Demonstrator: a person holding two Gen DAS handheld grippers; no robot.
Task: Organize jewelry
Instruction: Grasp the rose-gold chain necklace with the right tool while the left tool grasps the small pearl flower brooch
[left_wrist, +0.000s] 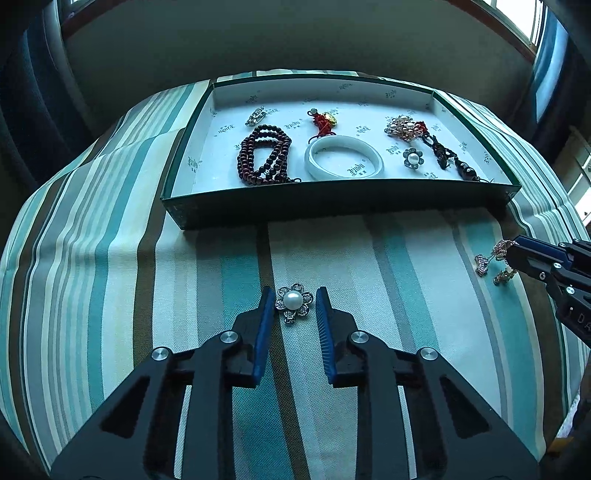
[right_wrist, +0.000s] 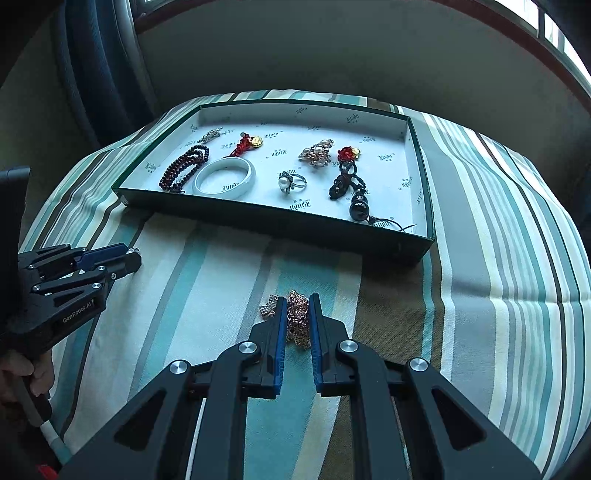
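A pearl flower brooch (left_wrist: 293, 302) lies on the striped cloth between the tips of my left gripper (left_wrist: 295, 295), whose blue pads close against its petals. From the right wrist view the left gripper (right_wrist: 132, 254) looks shut with a sparkle at its tip. My right gripper (right_wrist: 297, 301) is shut on a bunched rose-gold chain (right_wrist: 297, 319) resting on the cloth, and a rhinestone pendant (right_wrist: 269, 309) sticks out to its left. The left wrist view shows the right gripper (left_wrist: 511, 253) at the far right with the chain (left_wrist: 499, 251) at its tip.
A green tray (left_wrist: 332, 201) with a white lining sits behind both grippers. It holds dark red beads (left_wrist: 264, 155), a white bangle (left_wrist: 343, 174), a pearl ring (left_wrist: 412, 158), a gold brooch (left_wrist: 402, 127) and a black cord charm (left_wrist: 443, 151). A hand (right_wrist: 22, 373) holds the left gripper's handle.
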